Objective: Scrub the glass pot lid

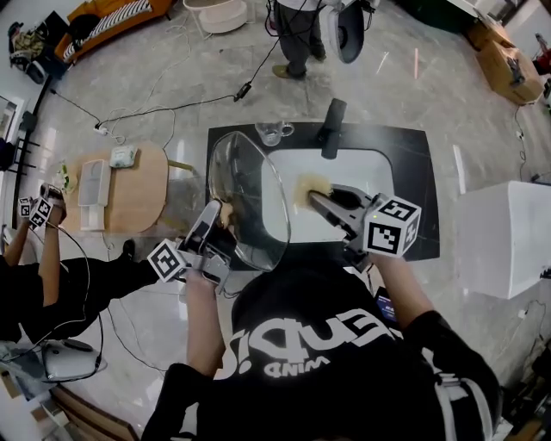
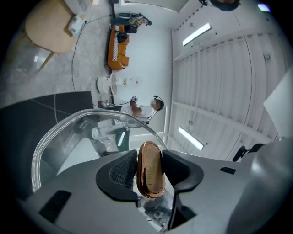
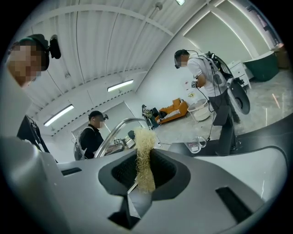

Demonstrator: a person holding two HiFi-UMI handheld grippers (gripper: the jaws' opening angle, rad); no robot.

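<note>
Gripping the lid (image 1: 250, 202) by its knob (image 2: 150, 180), the left gripper (image 2: 149, 168) risks slipping if the scrubber (image 3: 145, 153) clamped in the right gripper (image 3: 145, 172) pushes hard.

Only print in sight: white lettering on the person's black shirt (image 1: 320, 343), upside down from here, can't read it reliably.

Large, bright hall fitted out as a recording lab, not a home kitchen. A free-standing dark worktop (image 1: 413, 172) with a white sink (image 1: 366, 164) stands on polished stone floor (image 1: 482, 129). Cables (image 1: 172, 108) trail past an orange sofa (image 1: 112, 17). White panelled walls (image 2: 219, 91), strip lights (image 2: 197, 33), and another person (image 3: 94, 135) wearing head gear.
</note>
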